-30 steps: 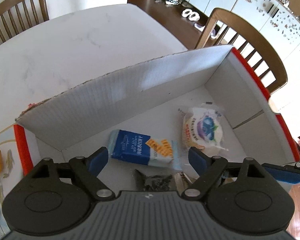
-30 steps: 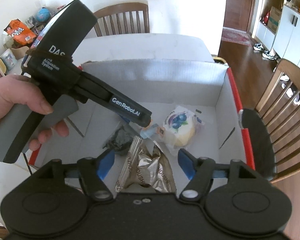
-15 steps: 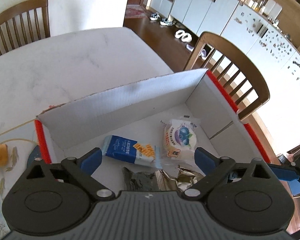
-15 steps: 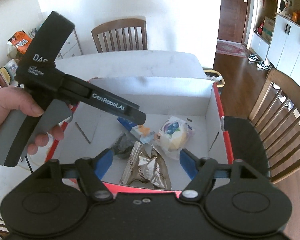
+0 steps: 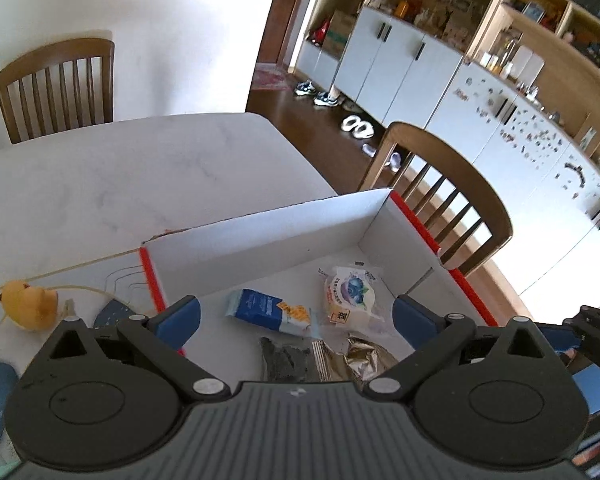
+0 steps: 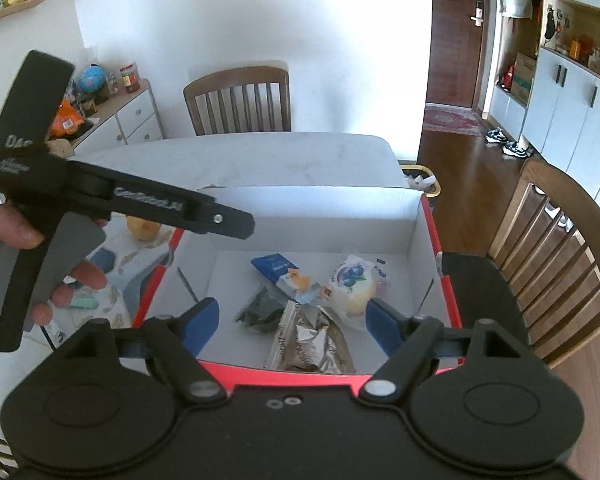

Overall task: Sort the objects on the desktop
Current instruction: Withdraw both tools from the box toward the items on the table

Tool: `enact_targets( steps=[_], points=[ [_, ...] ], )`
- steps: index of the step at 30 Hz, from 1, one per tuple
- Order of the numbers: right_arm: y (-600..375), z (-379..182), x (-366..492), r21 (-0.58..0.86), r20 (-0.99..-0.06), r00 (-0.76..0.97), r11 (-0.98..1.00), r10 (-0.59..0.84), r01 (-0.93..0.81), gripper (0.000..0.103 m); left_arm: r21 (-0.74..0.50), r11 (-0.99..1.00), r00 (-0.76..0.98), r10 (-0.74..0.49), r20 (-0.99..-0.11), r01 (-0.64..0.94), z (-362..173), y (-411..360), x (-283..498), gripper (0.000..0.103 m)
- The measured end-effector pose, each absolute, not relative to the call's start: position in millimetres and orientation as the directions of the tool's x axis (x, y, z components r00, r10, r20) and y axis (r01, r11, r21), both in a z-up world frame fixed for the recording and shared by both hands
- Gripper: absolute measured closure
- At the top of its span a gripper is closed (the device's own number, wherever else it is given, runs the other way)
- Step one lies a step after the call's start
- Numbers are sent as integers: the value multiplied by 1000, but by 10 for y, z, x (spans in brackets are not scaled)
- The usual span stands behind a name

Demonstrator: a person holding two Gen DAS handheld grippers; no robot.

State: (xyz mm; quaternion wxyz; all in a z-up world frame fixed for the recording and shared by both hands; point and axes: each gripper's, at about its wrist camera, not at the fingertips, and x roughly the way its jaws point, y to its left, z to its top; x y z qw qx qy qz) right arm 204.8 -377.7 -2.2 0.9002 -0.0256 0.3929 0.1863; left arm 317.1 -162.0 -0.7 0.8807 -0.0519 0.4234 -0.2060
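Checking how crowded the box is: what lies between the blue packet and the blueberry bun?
Nothing: bare box floor separates blue packet and blueberry bun in the left wrist view.

This is the dining area of a home. A white marble-look table (image 5: 132, 176) fills the middle of both views, with wooden slat-back chairs (image 5: 56, 88) drawn up to it at the far end and along the right side. In the upper right of the left wrist view, a wall of white cupboards (image 5: 404, 68) runs under open wooden shelves (image 5: 540, 12) crowded with small household items, and pairs of shoes (image 5: 316, 94) and slippers (image 5: 358, 126) lie on the dark wood floor (image 6: 464, 184) below them. In the right wrist view a brown front door (image 6: 456, 36) stands at the upper right with a small rug (image 6: 452, 120) before it, and a low white drawer cabinet (image 6: 132, 120) at the left carries a globe (image 6: 90, 78) and jars.
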Motion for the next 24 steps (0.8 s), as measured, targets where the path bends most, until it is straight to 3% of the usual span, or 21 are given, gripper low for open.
enact_targets(
  steps=[14,24],
  points=[
    [-3099,9,1672,95,-716,626,930,311,-354,19,-268,904,608,-424,-671,334,149,-846,2700,0],
    [-2490,-64,1394,101,-716,621,927,320,-361,19,-211,925,651,-372,-661,315,102,-266,2409,0]
  ],
)
